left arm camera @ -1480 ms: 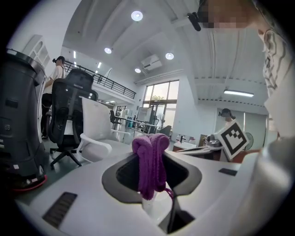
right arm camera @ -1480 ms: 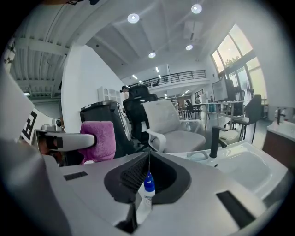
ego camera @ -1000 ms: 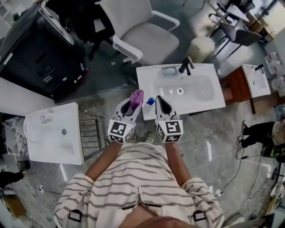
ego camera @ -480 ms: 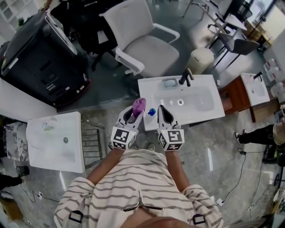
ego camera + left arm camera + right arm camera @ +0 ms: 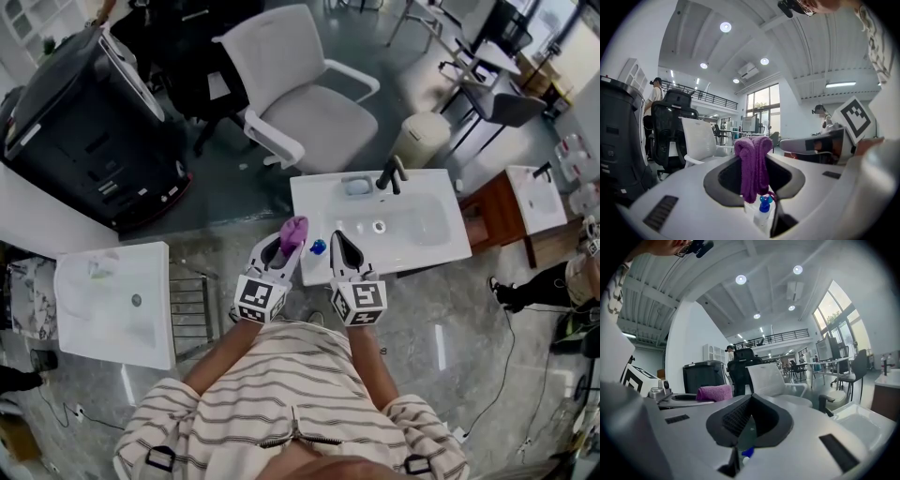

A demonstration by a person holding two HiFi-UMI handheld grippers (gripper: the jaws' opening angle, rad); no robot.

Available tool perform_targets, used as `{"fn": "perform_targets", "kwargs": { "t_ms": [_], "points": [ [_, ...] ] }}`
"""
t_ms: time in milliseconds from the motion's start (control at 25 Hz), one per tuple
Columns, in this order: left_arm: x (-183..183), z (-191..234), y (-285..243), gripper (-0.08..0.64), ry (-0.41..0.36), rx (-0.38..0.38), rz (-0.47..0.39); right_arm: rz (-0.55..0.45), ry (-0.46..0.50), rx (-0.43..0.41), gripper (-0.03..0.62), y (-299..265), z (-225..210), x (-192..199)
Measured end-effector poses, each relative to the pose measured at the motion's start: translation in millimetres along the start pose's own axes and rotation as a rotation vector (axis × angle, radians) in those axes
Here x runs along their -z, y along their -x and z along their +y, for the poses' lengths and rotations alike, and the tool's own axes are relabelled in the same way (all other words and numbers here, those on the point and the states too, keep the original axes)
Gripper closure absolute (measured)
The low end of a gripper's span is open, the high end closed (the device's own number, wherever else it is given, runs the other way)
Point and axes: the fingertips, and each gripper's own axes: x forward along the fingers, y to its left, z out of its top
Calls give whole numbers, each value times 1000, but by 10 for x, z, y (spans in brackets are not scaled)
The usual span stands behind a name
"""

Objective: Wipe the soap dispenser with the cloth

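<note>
The right gripper [image 5: 750, 401], jaws closed together, pointed toward a white chair [image 5: 771, 378]. A purple cloth [image 5: 715, 393] sat at left, and a blue cap [image 5: 747, 452] showed below the jaws.

1. The cloth [image 5: 752, 164]: purple terry, soft and fuzzy.
2. The soap dispenser [image 5: 762, 218]: translucent plastic body, glossy blue plastic cap.
3. The right gripper [image 5: 750, 399]: matt white plastic shell; pads [image 5: 733, 417] black and ribbed.
4. The sink [image 5: 441, 234]: smooth, glossy white.
5. The floor [image 5: 450, 309]: polished grey stone, reflective.

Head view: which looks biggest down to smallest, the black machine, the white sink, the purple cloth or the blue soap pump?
Boxy black machine
White rectangular sink
Purple folded cloth
Blue soap-dispenser pump
The cloth may look bigger because it is held up.
</note>
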Motion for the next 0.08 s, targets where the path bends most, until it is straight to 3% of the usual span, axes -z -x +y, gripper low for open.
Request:
{"fn": "perform_targets", "kwargs": {
  "t_ms": [80],
  "points": [
    [6,-20,-1,442,7,0,1,-2,2,1,595,14,-8,-9]
  ]
}}
